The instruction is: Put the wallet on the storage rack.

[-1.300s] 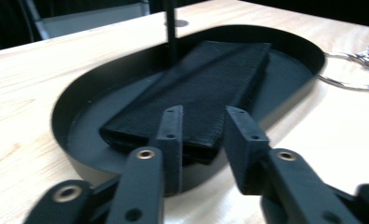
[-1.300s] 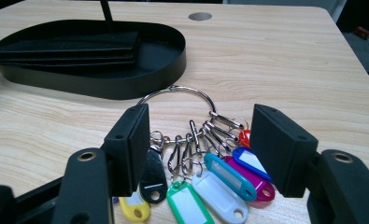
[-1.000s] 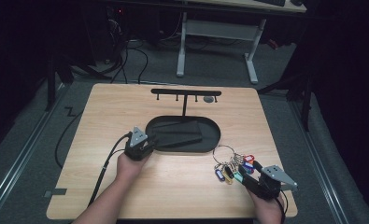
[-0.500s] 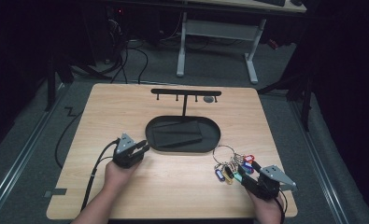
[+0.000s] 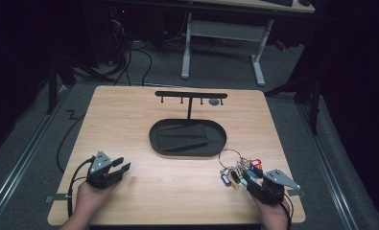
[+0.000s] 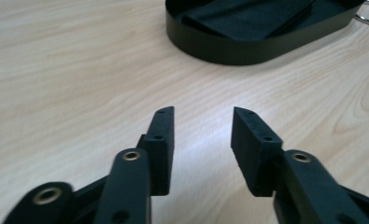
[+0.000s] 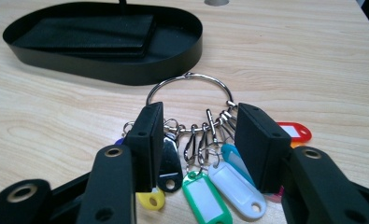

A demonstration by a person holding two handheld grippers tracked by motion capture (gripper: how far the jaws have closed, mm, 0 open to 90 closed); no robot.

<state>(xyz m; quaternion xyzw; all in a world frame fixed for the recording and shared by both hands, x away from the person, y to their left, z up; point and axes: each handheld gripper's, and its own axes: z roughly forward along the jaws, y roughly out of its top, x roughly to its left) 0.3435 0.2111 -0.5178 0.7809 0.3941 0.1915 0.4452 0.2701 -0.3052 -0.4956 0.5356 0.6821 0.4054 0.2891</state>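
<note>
A metal key ring (image 5: 231,158) with several coloured tags lies on the wooden table, just right of the black oval tray (image 5: 153,136). My right gripper (image 5: 247,178) sits at the tags' near side. In the right gripper view its jaws (image 7: 198,116) straddle the clips and tags below the ring (image 7: 189,88); they have just been closing, and a gap still shows on both sides. My left gripper (image 5: 122,167) rests near the table's front left corner. Its jaws (image 6: 203,121) have just been opening, with only bare wood between them.
A black T-shaped rack with small hooks (image 5: 190,94) rises from the back of the tray. A flat black pad (image 5: 182,136) lies inside the tray (image 6: 247,49). Table edges run close to both hands, and cables trail off the left side.
My left gripper has pulled away from the tray's left rim to the near left of the table, and its jaws have spread. The right hand has stayed by the keys.
</note>
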